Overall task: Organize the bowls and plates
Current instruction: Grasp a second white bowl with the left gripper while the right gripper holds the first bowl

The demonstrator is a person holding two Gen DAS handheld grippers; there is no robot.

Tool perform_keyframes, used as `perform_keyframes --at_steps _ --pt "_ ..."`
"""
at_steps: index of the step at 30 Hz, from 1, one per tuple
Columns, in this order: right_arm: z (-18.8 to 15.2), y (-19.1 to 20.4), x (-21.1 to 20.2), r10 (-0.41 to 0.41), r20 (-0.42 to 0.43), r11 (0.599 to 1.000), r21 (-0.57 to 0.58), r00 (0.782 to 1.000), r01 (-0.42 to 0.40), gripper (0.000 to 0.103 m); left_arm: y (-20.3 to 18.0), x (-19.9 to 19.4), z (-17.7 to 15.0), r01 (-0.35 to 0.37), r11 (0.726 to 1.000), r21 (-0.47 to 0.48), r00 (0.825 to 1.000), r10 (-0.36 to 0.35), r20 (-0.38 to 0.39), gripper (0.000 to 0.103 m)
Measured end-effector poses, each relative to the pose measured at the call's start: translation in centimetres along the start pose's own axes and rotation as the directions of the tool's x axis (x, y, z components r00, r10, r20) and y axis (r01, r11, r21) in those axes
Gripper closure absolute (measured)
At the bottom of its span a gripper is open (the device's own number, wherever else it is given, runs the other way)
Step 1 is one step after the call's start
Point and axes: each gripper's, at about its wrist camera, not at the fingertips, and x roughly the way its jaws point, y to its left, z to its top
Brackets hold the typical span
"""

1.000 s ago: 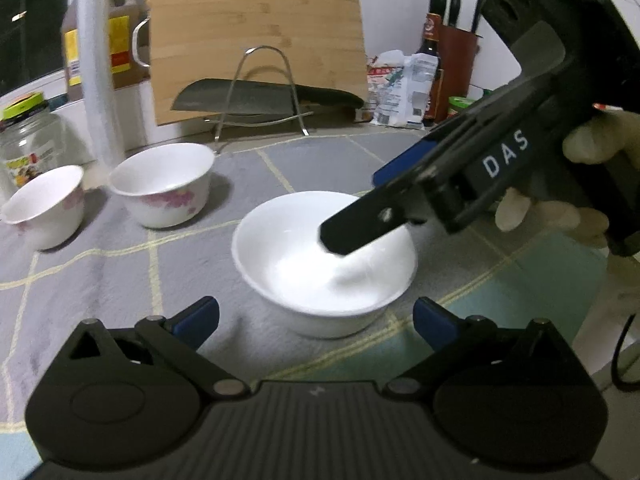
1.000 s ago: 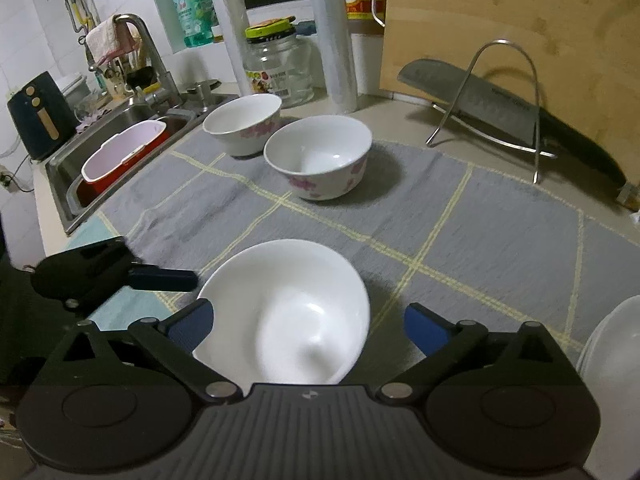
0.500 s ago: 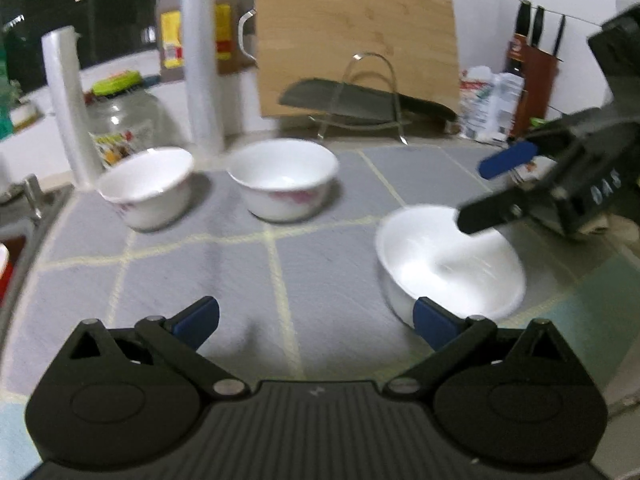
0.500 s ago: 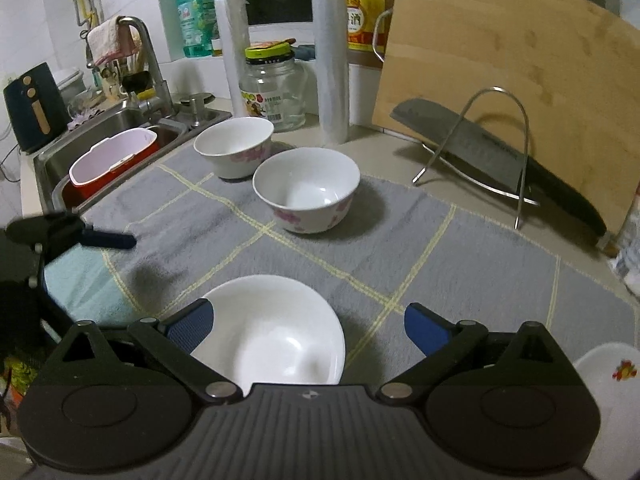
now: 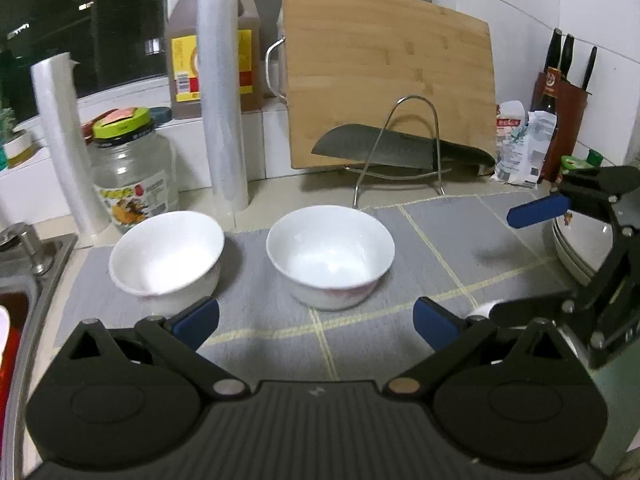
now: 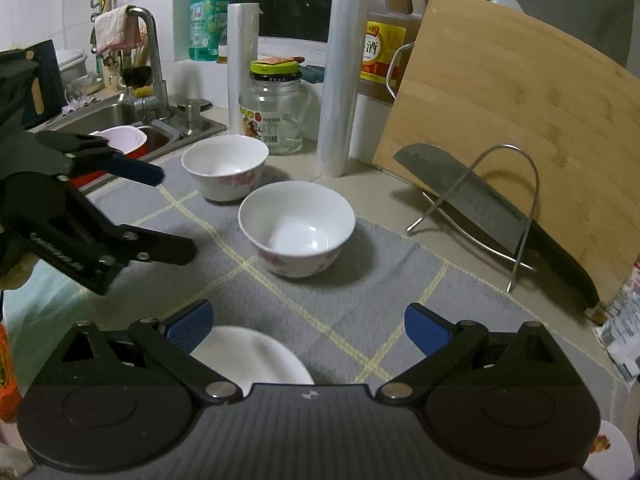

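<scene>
white glossy bowls [image 5: 330, 256] with pink floral bands, both grippers' [image 5: 316, 318] jaws spread, empty

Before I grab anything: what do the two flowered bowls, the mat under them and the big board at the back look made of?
Flowered bowls: likely glazed ceramic, glossy white with highlights and pink print. Mat: woven fabric, matte grey, fuzzy texture with yellow lines. Board: bamboo or wood, visible strip grain, satin finish.

Bamboo cutting board [image 5: 390, 88] leans upright against wall, far ahead of tongs. Cleaver [image 5: 396, 150] rests in wire stand [image 5: 416, 140] before it. Glass jar [image 5: 134, 168], green lid, ahead-left. Two film rolls [image 5: 222, 92] upright beside jar. Sink [image 6: 120, 114] far left. Grey checked mat [image 5: 280, 320] covers worktop.
</scene>
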Motion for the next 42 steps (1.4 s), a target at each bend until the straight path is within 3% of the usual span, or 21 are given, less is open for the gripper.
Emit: perform_keyframes --at_steps 12,32,42 --pt "0.9 -0.3 3.2 0.036 -0.035 0.999 -0.005 0.999 -0.036 0.0 1.0 5.0 3.0 0.083 0.995 -0.046 0.996 -0.085 -0.031 0.001" --pt "2.8 -1.2 7.3 0.089 -0.052 0.995 -0.037 0.995 -0.091 0.0 1.3 9.3 5.1 0.114 0.993 -0.032 0.99 -0.117 -0.083 0.001" --pt "3.2 -1.2 9.3 0.128 -0.075 0.99 -0.043 0.989 -0.131 0.006 1.5 10.5 5.1 0.127 0.991 -0.036 0.986 -0.13 -0.104 0.002"
